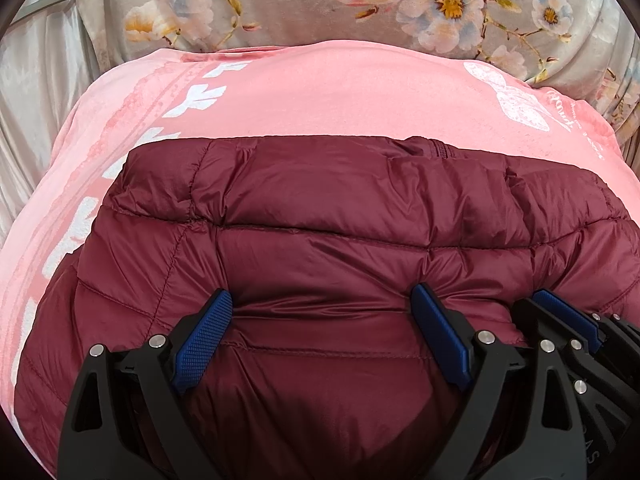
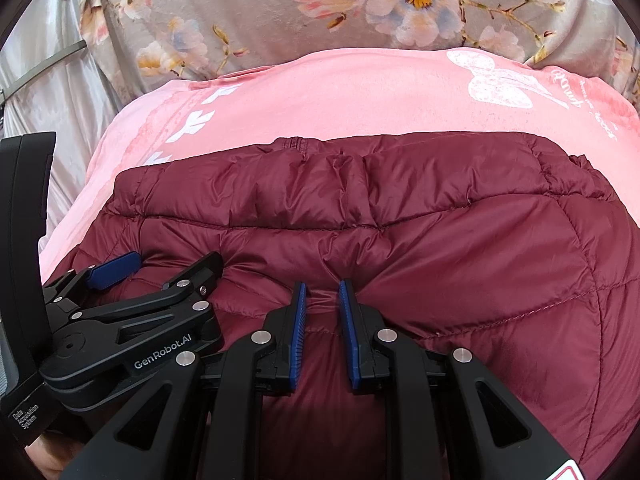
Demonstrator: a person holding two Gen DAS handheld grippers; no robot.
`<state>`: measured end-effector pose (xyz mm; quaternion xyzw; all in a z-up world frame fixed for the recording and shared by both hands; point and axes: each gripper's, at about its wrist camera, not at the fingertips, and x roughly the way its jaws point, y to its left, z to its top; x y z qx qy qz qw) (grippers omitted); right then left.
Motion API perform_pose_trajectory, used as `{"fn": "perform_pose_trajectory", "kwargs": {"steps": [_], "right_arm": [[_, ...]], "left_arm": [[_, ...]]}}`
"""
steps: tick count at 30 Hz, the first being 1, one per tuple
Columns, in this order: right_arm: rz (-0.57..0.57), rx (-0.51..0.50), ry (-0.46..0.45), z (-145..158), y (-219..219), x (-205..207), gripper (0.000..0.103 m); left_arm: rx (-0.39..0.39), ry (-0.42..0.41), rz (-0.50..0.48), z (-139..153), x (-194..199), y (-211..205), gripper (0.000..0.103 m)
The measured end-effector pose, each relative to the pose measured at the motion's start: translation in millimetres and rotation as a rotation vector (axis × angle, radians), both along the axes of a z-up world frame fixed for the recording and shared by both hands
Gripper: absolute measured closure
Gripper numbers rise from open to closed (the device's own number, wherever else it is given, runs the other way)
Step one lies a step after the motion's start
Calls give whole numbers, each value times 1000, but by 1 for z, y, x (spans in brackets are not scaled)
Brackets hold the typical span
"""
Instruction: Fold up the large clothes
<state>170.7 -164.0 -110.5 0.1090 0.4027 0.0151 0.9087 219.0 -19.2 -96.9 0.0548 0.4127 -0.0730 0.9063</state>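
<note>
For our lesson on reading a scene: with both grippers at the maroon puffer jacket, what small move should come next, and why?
Probably close the left gripper: it straddles the maroon jacket wide open, while the right gripper already pinches a fold.

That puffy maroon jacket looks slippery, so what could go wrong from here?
The right gripper pinches only a thin fold of the maroon jacket, so the glossy fabric may slip out when lifted. The left gripper is open, merely pressing the padding, so one side could sag and spoil the fold. Dragging the jacket might also rumple the pink cloth beneath it.
</note>
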Motion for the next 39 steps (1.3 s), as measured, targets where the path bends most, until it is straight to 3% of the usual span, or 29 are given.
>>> {"fn": "perform_pose_trajectory", "kwargs": {"steps": [4,9,13,18,23,27,29,32,34,39], "right_arm": [[-2,1,0,1,0,-1,85],[-5,10,-10,26,15,-23,81],[50,17,-39,41,42,-40,81],[82,36,8,25,64,-50,81],[75,-12,5,11,71,-53,81],[79,-27,-12,9,72,-54,81],[74,3,-8,13,67,-57,81],[54,109,-10,25,51,-75,81],[46,144,-4,28,43,-86,81],[76,28,11,15,53,-101,82]], "left_arm": [[-68,16,-12,6,-3,11,14],[-180,25,44,35,-41,76,14],[-272,54,183,51,-72,158,10],[-419,135,326,36,-95,226,10],[-529,214,304,11,-93,227,10],[-534,191,272,8,-81,206,6],[-525,182,280,9,-76,199,15],[-549,193,226,19,-75,191,52],[-518,158,207,31,-80,188,74],[-495,31,82,87,-99,162,84]]}}
